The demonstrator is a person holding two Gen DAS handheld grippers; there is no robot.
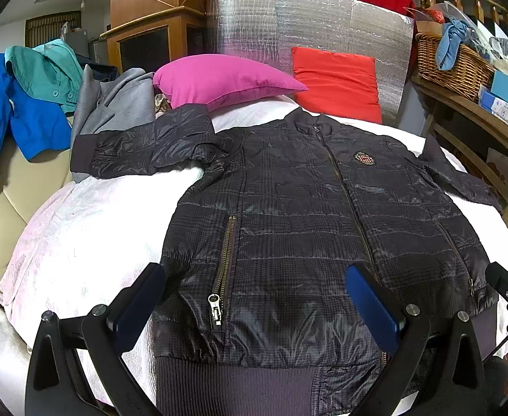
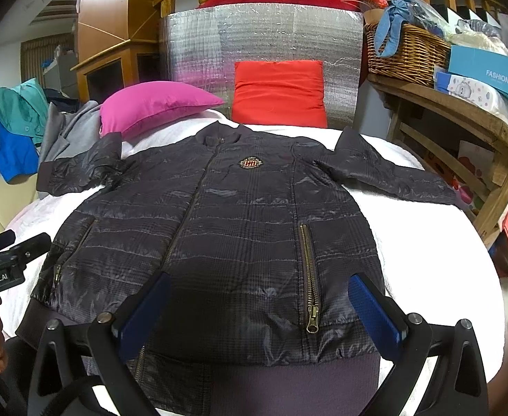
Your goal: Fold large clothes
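Left wrist view: the left gripper (image 1: 254, 298) has its fingers spread wide above the jacket's hem, gripping nothing. The right gripper (image 2: 259, 306) is likewise wide. The dark jacket (image 2: 219, 225) lies flat, zipped, on the white bed (image 1: 91, 228), sleeves outspread.

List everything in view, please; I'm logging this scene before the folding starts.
jacket: one, dark plaid, zipped, spread flat on the bed, sleeves out
bed cover: one, white, under the jacket
pillow: one, magenta, at the bed's head
cushion: one, red, propped against the foil panel
foil panel: one, silver, behind the cushions
coats: several, blue, teal, grey, heaped left of the bed
wicker basket: one, brown, on the wooden shelf at right
boxes: several, blue, beside the basket
left tongs: blue pads, open above the hem
right tongs: blue pads, open above the hem
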